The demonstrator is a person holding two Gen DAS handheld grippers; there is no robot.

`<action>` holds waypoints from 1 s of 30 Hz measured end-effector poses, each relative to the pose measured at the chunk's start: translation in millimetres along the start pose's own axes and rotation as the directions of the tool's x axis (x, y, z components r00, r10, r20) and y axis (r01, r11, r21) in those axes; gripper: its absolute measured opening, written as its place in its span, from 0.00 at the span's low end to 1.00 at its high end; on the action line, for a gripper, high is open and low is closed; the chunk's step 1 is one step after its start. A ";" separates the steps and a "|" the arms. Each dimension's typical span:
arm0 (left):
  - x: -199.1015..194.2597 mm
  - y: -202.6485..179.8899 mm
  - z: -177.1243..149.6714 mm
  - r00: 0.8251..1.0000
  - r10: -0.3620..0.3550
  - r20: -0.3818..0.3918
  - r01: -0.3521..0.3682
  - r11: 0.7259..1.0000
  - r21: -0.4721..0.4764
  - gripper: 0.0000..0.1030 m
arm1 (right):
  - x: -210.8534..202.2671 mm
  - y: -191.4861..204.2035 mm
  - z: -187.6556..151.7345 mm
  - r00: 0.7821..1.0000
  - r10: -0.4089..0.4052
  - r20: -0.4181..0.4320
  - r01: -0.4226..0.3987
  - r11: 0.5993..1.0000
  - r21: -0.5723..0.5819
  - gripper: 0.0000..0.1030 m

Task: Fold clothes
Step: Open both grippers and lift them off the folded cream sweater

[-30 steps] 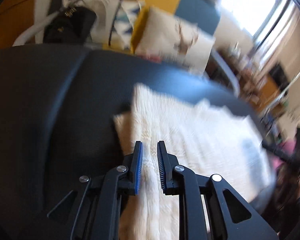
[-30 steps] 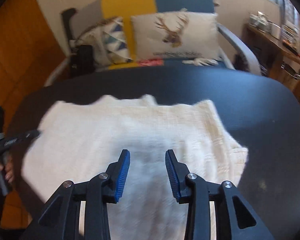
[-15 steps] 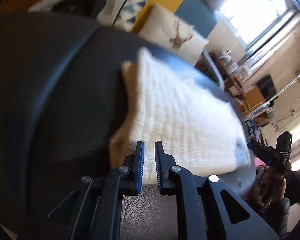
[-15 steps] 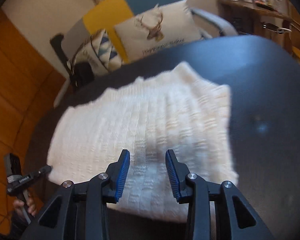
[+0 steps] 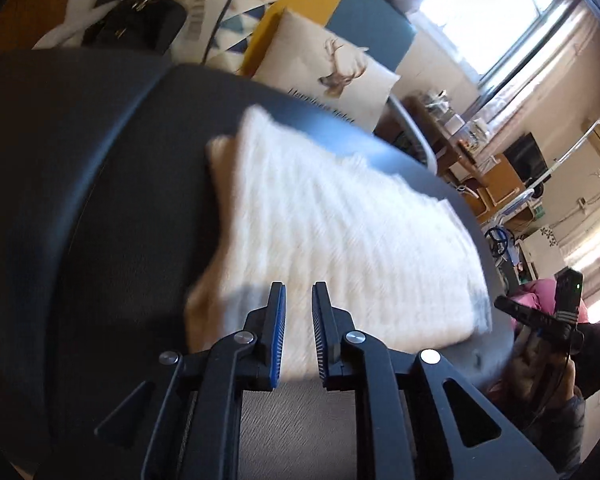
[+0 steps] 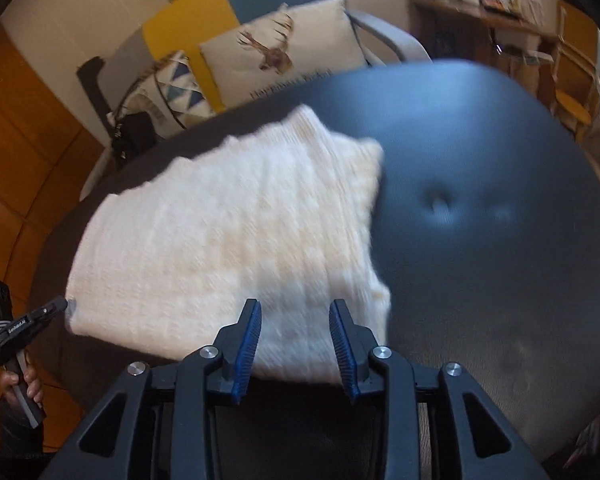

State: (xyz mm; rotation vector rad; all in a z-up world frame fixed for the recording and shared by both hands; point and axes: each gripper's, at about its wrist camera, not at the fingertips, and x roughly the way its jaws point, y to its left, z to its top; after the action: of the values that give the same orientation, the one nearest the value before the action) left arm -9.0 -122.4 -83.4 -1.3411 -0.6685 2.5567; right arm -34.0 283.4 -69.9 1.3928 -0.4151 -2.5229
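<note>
The left hand-held gripper has drawn back off the folded white sweater, jaws opening, empty; the right hand-held gripper hovers spread. Deer cushion sits behind the counter.

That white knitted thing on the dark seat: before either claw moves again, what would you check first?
1. White sweater lies folded and flat: ok.
2. It rests wholly on the dark cushion: ok.
3. Left gripper holds no cloth, jaws opening: ok.
4. Right gripper open, nothing pinched: ok.
5. Edges underneath line up neatly: cannot tell, blurred.
</note>
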 end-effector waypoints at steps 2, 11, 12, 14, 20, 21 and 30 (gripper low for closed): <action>17.6 -2.4 7.6 0.999 0.047 -0.021 -0.046 0.999 0.005 0.23 | 11.2 4.7 11.8 1.000 0.006 0.002 -0.006 1.000 0.003 0.36; 29.6 -24.8 52.0 0.999 0.035 0.033 -0.038 0.996 0.078 0.22 | 28.2 18.9 63.9 1.000 0.011 -0.008 -0.012 1.000 -0.026 0.37; 36.2 -26.5 61.9 0.999 0.041 0.032 -0.044 0.995 0.085 0.22 | 28.6 23.4 77.0 0.999 0.043 0.007 -0.043 0.999 -0.028 0.37; 59.9 -26.7 77.5 0.996 0.090 0.001 -0.090 0.991 0.099 0.23 | 46.6 28.9 100.1 1.000 0.013 -0.006 -0.014 0.999 -0.036 0.37; 91.2 -7.3 86.5 0.984 0.141 -0.104 -0.133 0.988 0.081 0.23 | 98.9 -4.5 107.4 0.982 -0.063 -0.178 0.071 0.997 0.037 0.37; 86.8 -9.6 91.1 0.988 0.129 -0.091 -0.122 0.989 0.078 0.23 | 90.9 -2.2 114.3 0.987 -0.045 -0.153 0.053 0.997 0.049 0.37; 134.3 -17.6 122.7 0.979 0.163 -0.120 -0.147 0.980 0.132 0.22 | 144.0 6.9 160.0 0.971 -0.140 -0.196 0.140 0.990 -0.015 0.37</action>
State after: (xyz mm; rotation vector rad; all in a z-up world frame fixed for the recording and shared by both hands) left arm -187.4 -96.7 -113.4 -1.5576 -0.3909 2.5512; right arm -244.8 250.7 -99.2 1.7078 -0.2872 -2.4575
